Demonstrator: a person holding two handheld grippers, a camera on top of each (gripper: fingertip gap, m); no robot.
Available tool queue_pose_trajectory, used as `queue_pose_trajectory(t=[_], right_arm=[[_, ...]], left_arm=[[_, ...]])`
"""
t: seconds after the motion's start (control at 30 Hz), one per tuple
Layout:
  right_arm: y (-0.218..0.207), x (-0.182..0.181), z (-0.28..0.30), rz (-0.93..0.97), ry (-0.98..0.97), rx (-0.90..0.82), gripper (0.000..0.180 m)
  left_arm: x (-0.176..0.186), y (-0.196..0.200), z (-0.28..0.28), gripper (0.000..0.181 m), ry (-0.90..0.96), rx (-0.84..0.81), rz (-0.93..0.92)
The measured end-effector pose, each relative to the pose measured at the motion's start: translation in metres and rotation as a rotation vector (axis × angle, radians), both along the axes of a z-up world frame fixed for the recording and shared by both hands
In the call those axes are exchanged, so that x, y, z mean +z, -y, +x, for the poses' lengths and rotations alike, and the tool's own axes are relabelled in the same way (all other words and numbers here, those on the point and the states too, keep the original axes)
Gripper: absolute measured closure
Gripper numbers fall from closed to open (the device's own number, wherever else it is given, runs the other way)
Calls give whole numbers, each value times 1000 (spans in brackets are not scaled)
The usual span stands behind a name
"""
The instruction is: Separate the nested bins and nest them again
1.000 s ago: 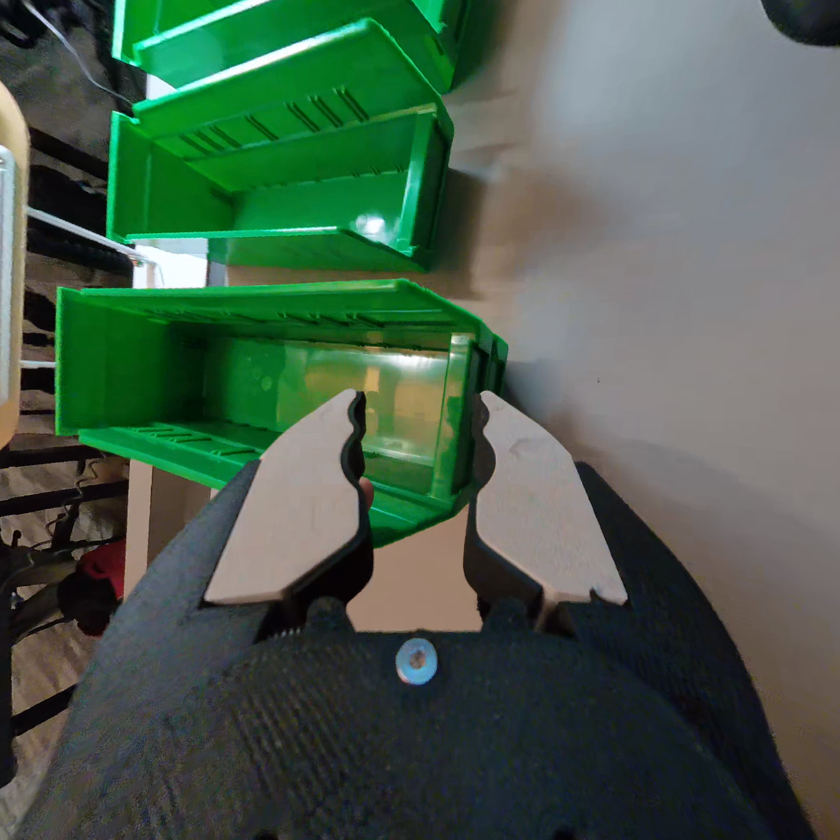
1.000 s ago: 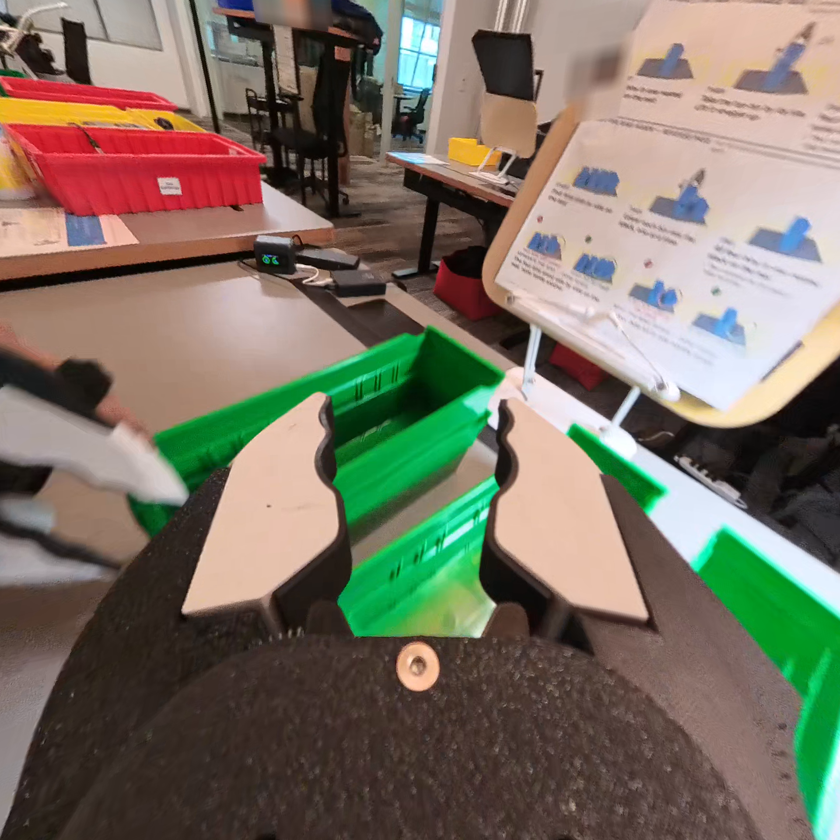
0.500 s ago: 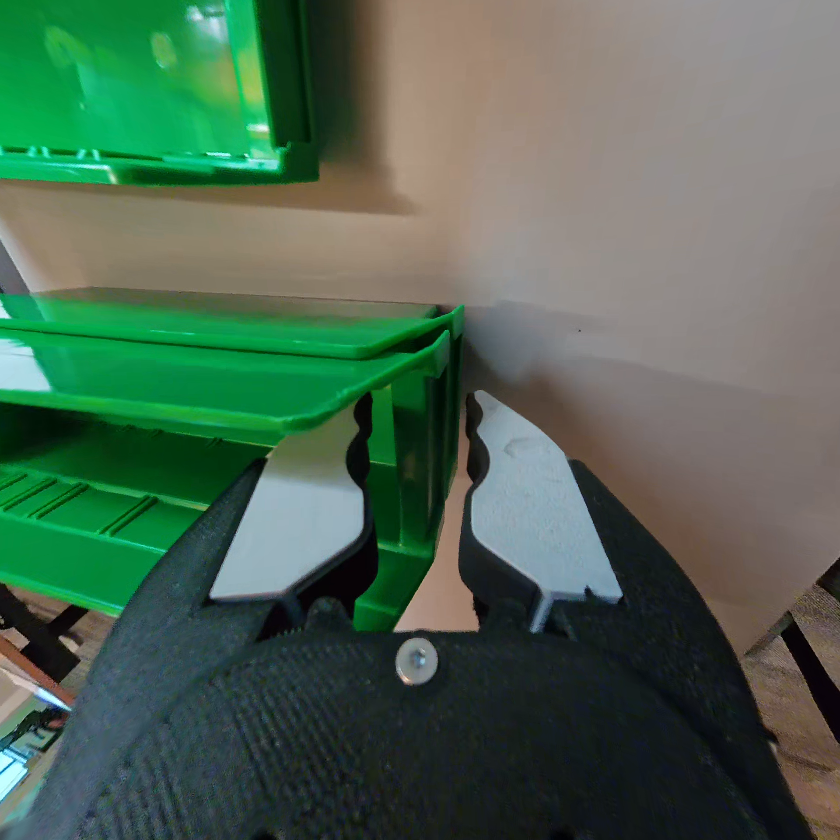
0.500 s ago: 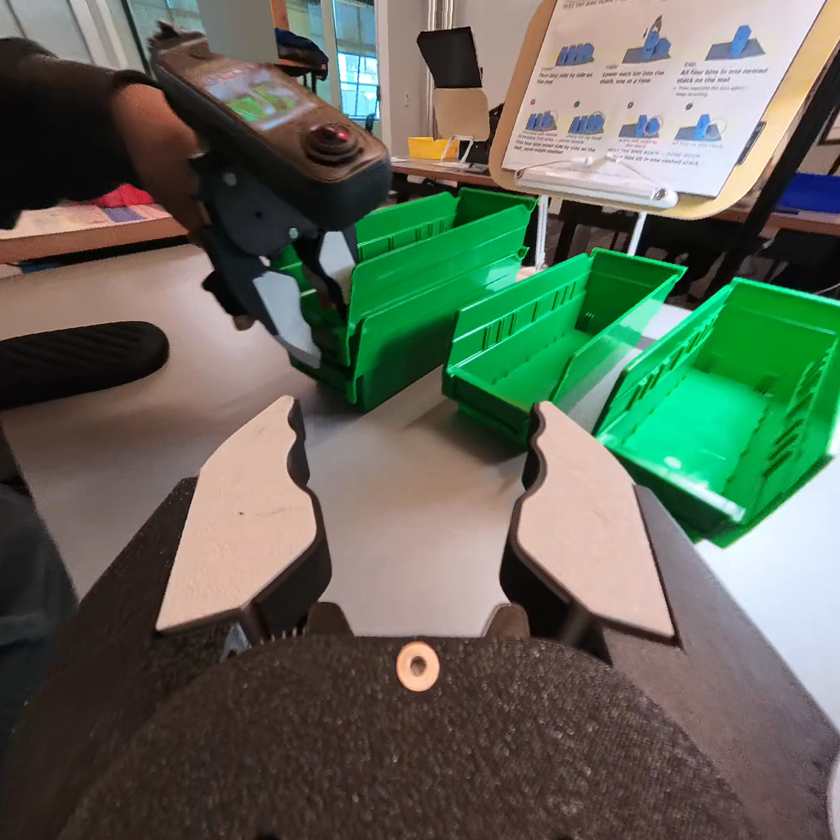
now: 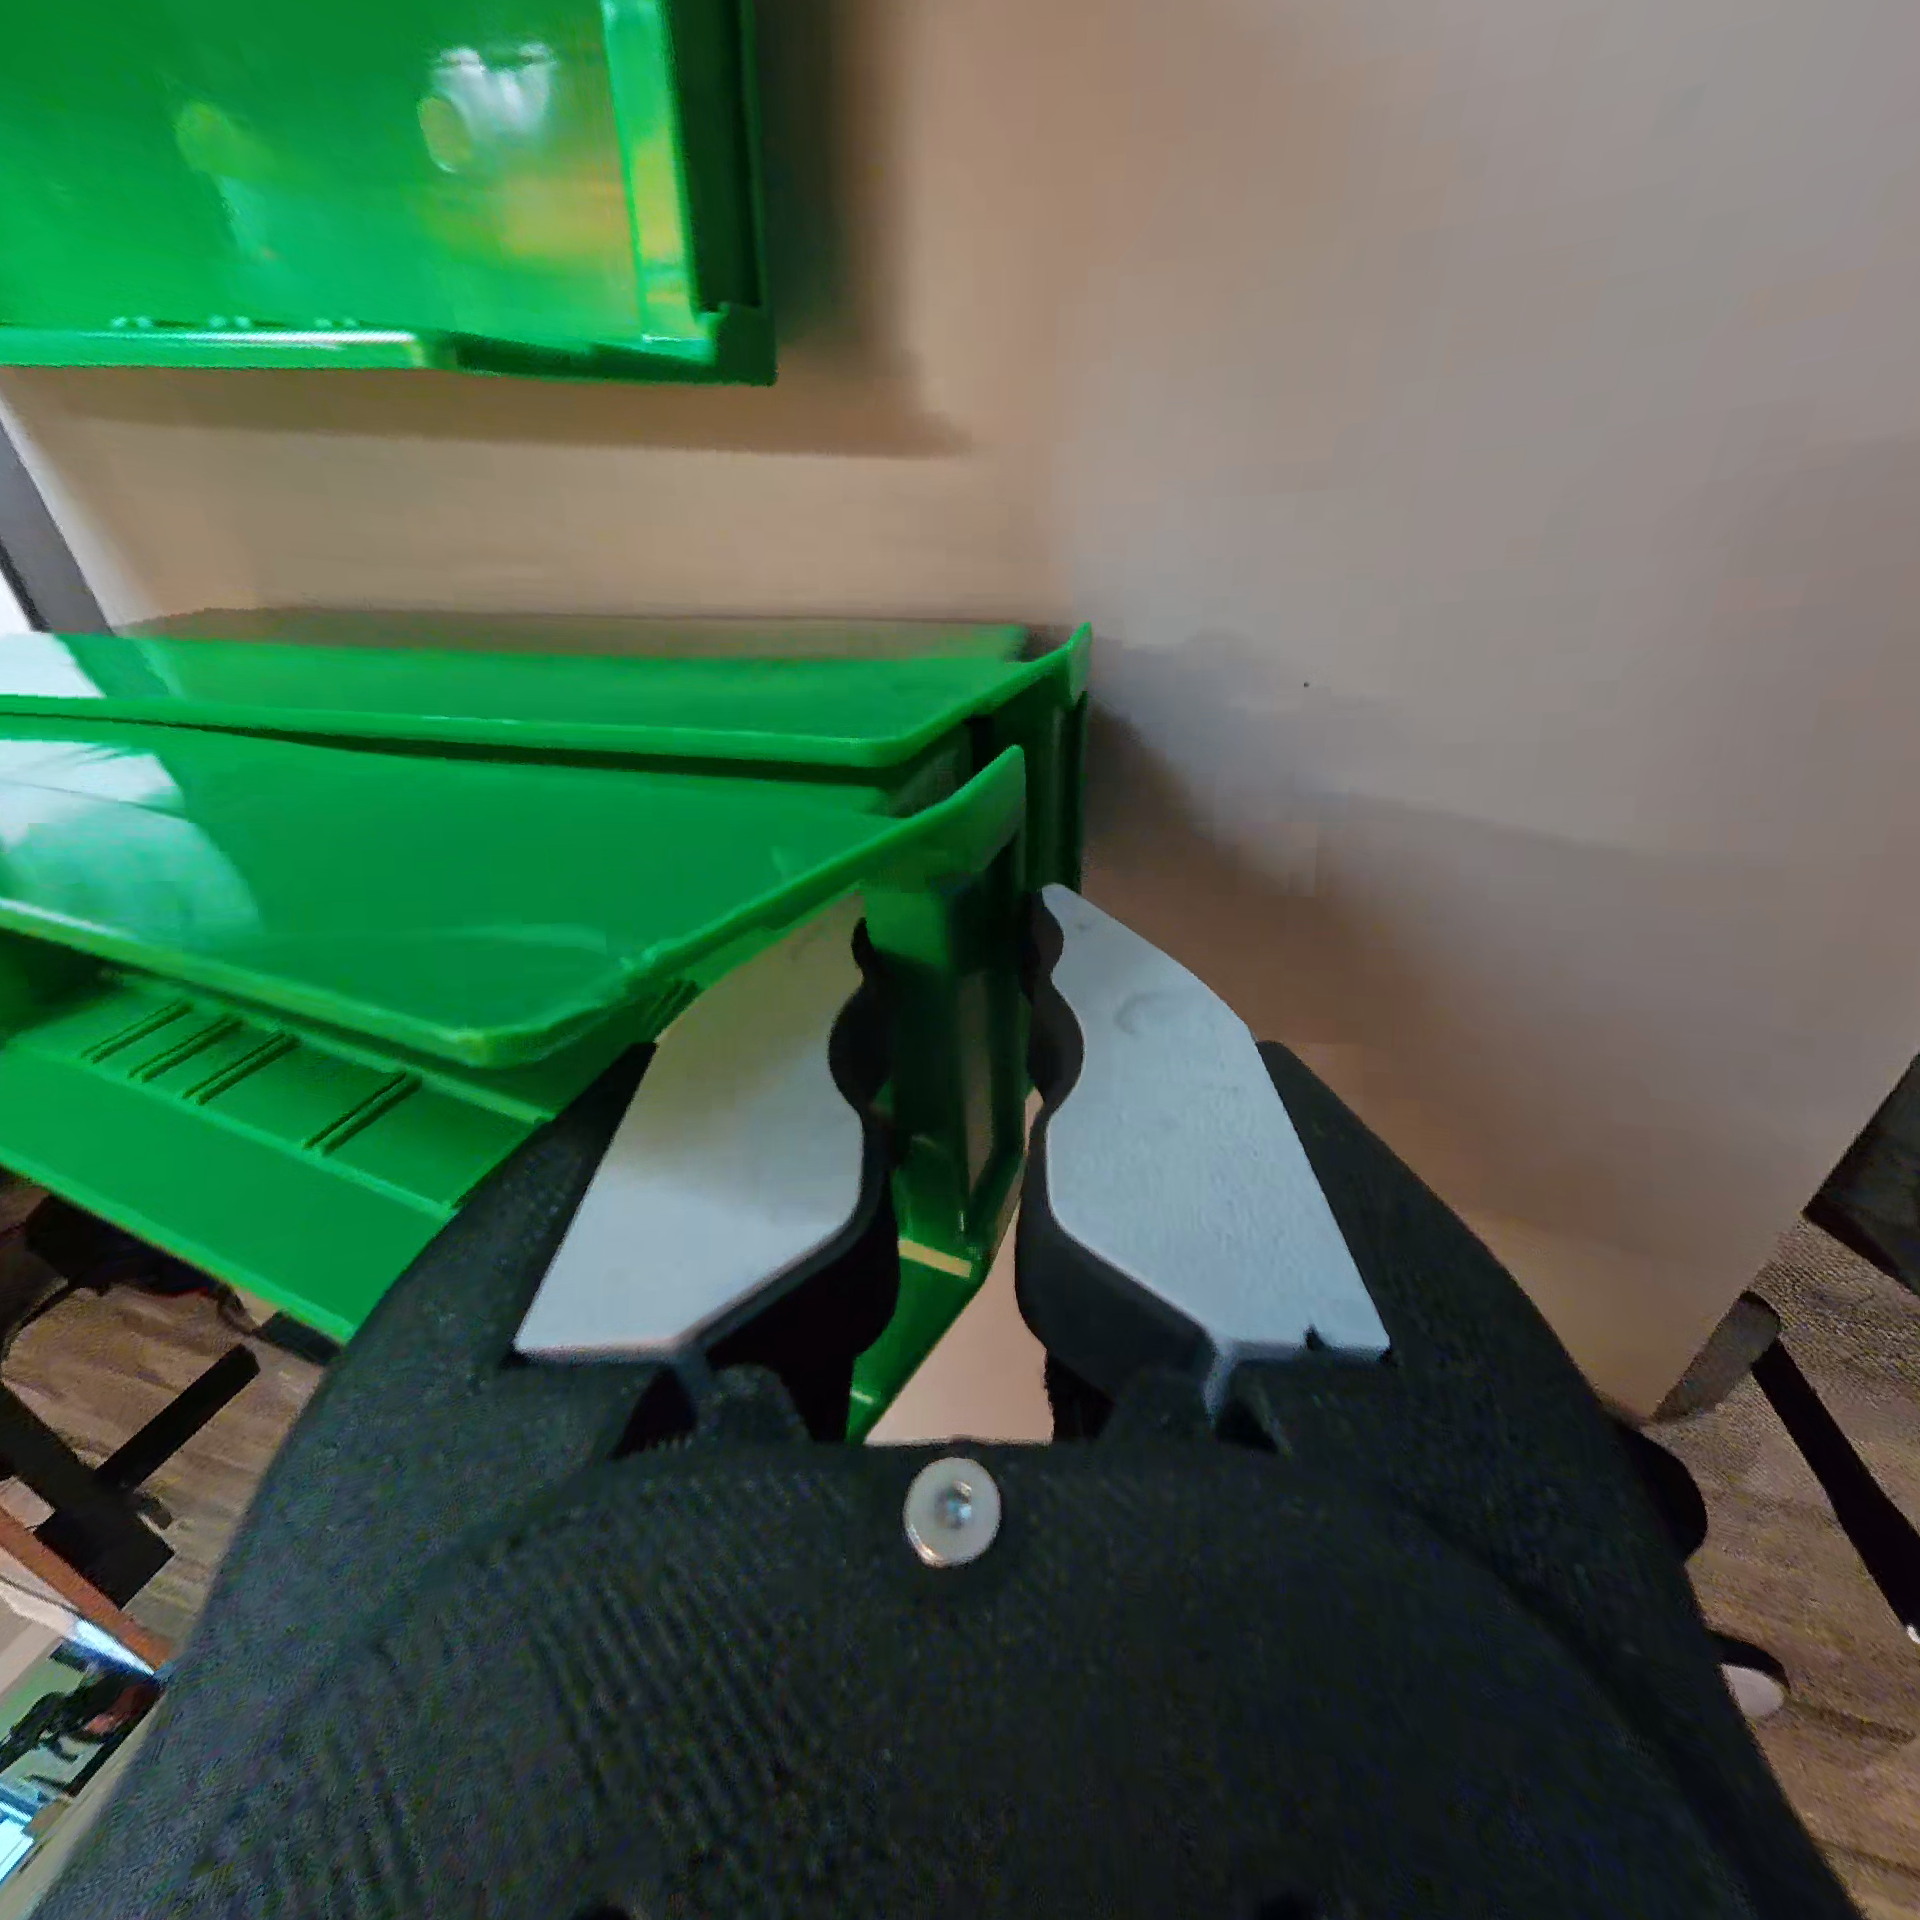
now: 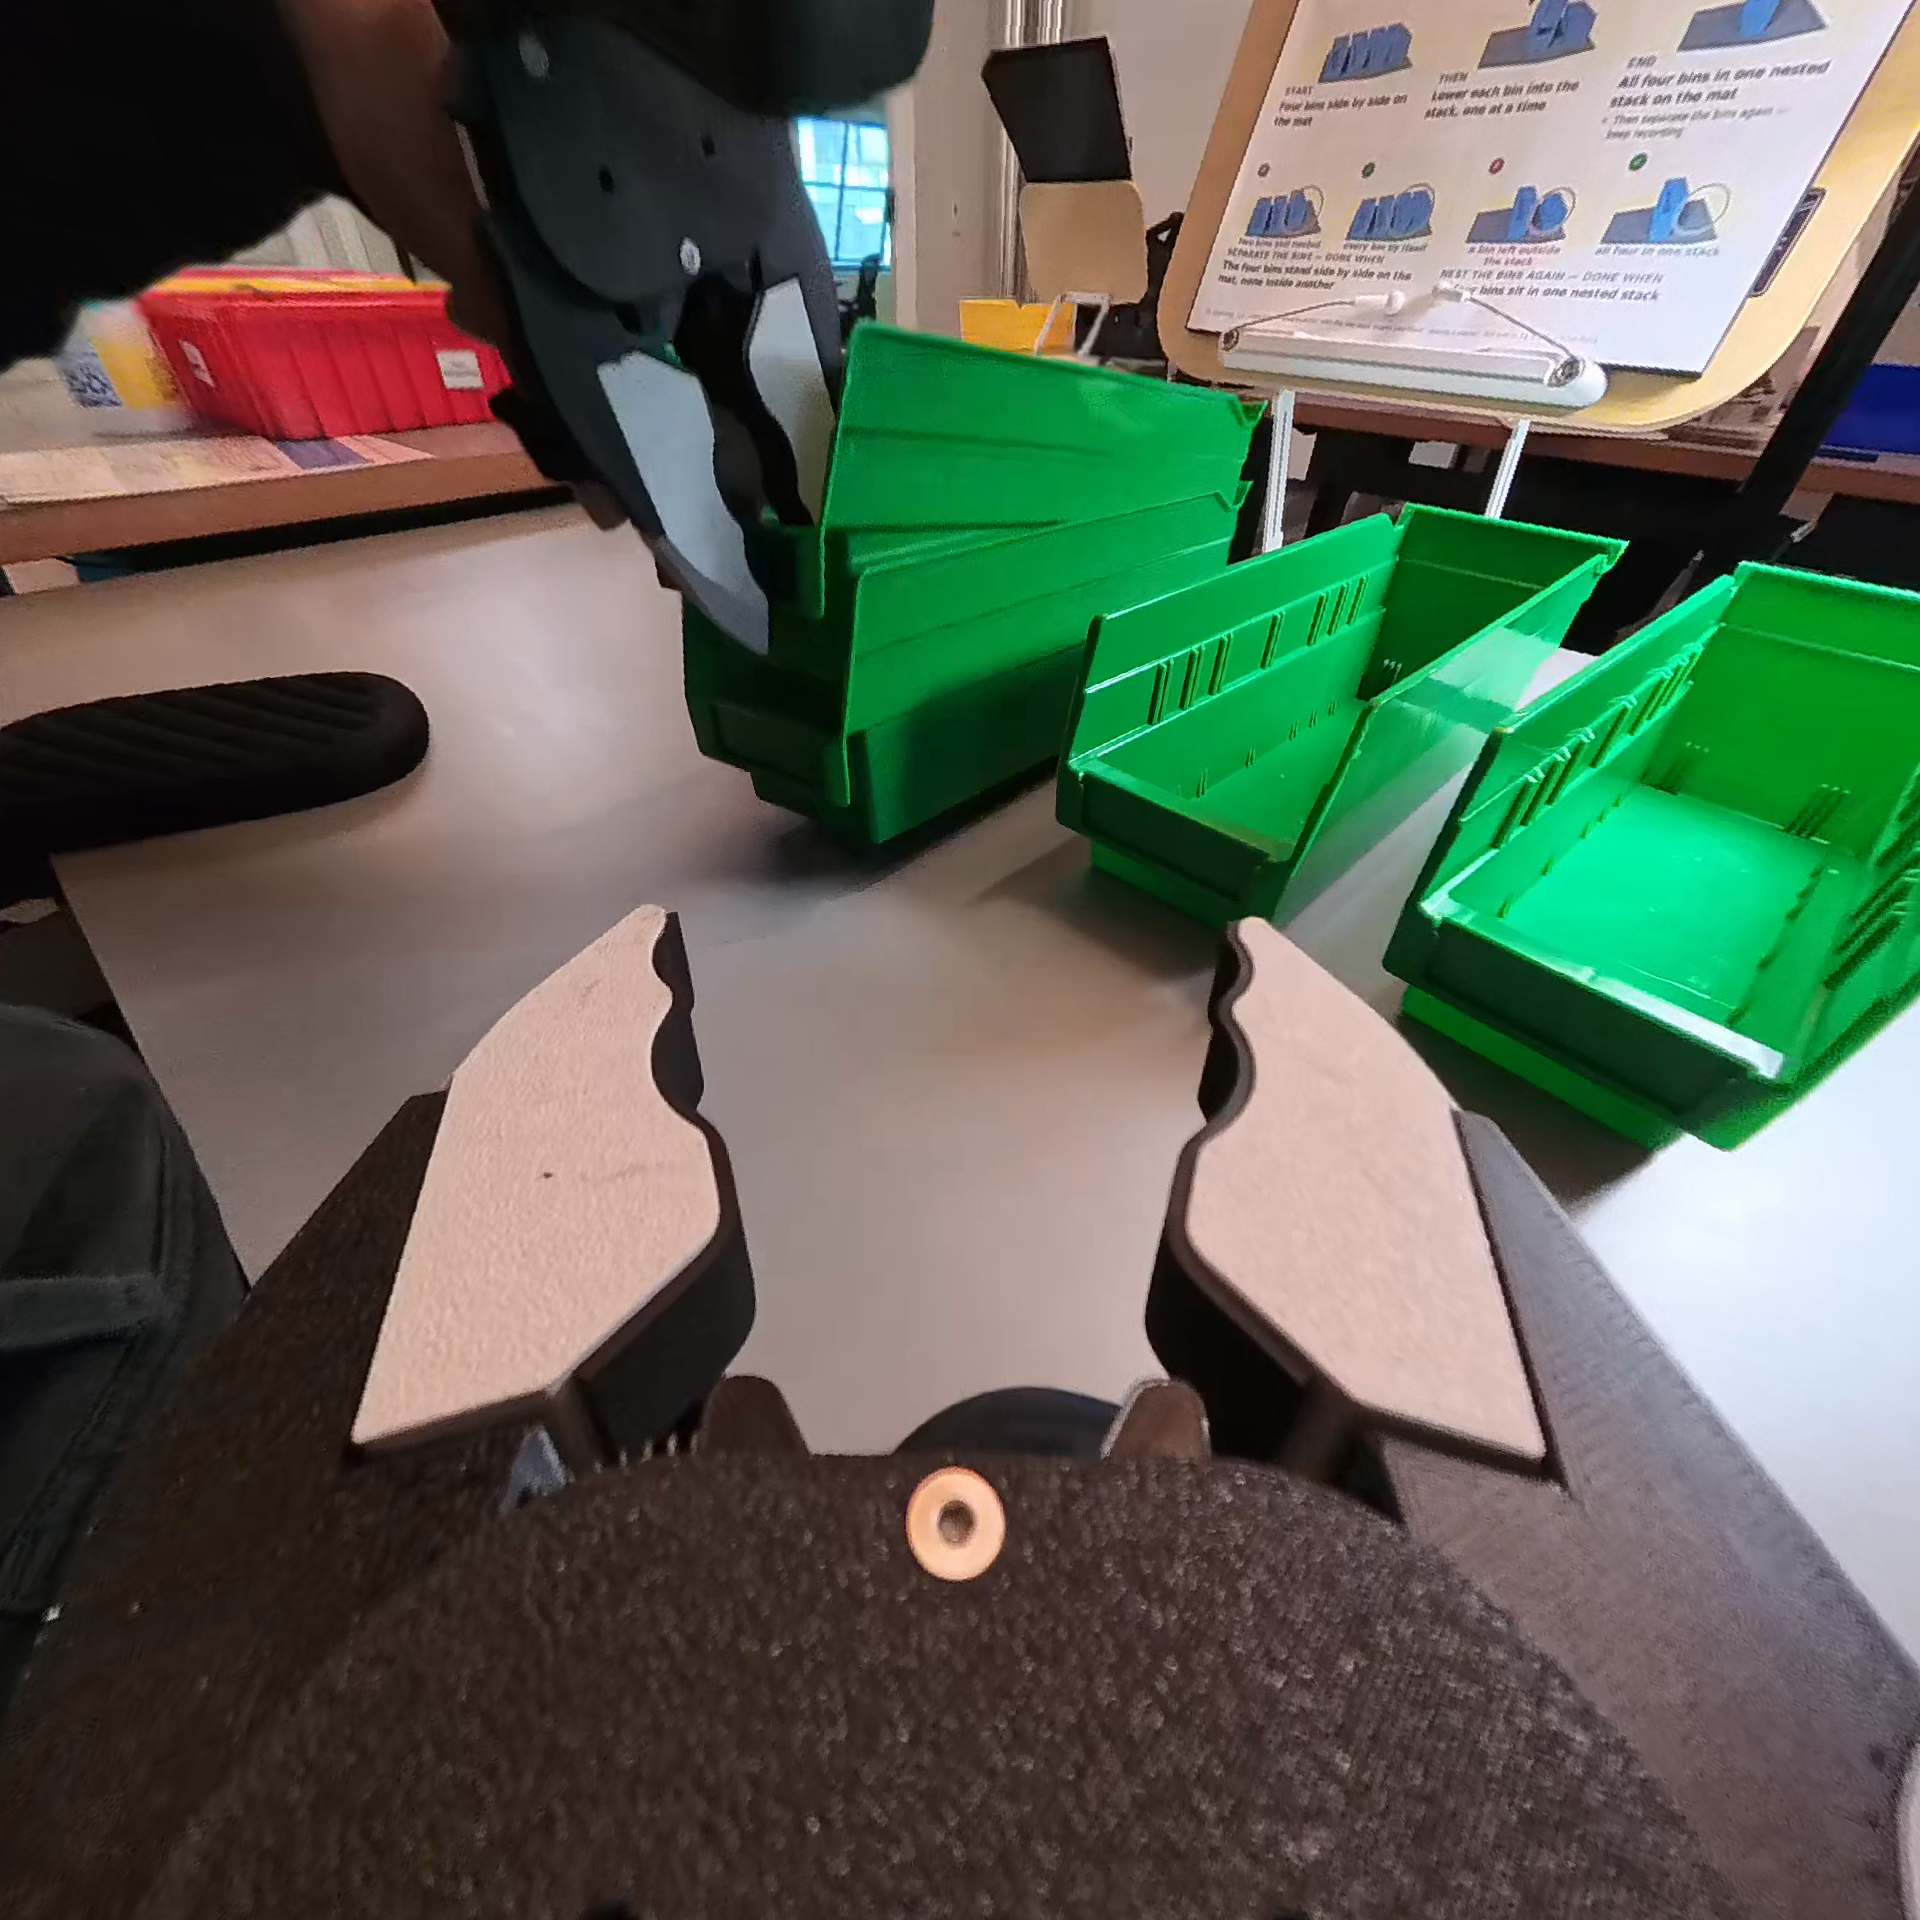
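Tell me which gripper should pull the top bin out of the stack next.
Left. The left gripper is already shut on the top bin, which is tilted up out of the lower bin. The right gripper is open, over bare table.

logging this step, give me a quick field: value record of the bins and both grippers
setting: grey table
nested pair: two green bins, upper bin tilted up inside lower bin
single bins: middle bin and right bin, apart, open side up
left hand-held gripper: shut on the upper bin's end wall
right hand-held gripper: open, holding nothing, over bare table
background: instruction board, red crate
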State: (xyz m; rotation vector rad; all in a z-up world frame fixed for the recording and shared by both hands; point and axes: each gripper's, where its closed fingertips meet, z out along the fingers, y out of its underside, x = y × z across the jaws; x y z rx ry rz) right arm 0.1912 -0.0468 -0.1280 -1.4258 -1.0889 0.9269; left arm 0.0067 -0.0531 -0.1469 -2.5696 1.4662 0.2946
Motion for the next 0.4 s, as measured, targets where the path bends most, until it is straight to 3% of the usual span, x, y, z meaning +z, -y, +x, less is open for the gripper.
queue_pose_trajectory(t=[0.03, 0.17, 0.4], right_arm=[[0, 0, -1, -2, -3, 3, 84], [0, 0, -2, -4, -9, 3, 85], [-1, 1, -1, -5, -27, 4, 87]], left_arm=[[7, 0, 0, 156, 8, 0, 5], [29, -4, 0, 156, -5, -14, 31], [30, -10, 2, 156, -53, -20, 28]])
